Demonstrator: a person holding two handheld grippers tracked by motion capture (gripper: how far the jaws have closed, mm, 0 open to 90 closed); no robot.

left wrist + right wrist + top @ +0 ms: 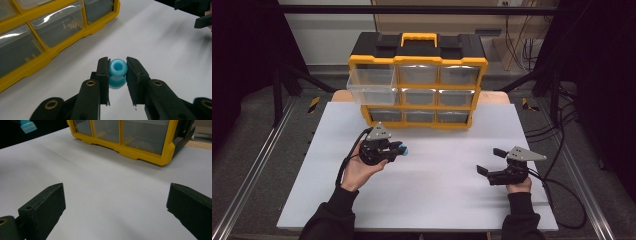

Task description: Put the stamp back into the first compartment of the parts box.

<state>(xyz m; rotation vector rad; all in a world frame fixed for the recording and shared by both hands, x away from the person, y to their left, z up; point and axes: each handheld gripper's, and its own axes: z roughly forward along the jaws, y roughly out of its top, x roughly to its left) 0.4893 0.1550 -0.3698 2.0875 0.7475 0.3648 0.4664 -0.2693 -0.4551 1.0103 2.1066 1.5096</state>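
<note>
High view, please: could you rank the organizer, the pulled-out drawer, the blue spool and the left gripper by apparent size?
1. Organizer
2. Drawer
3. Left gripper, though it sits nearer the camera than the drawer, so this is unsure
4. Blue spool

- A flat white rectangular table top (422,195) carries everything, its pale matte surface seen also in the left gripper view (162,50) and the right gripper view (105,185).
- A yellow-framed plastic drawer cabinet with a black top and yellow handle (418,80) stands on its far edge, near the middle.
- The cabinet holds clear plastic drawers in three rows; the upper-left clear drawer (371,85) is pulled out toward the person.
</note>
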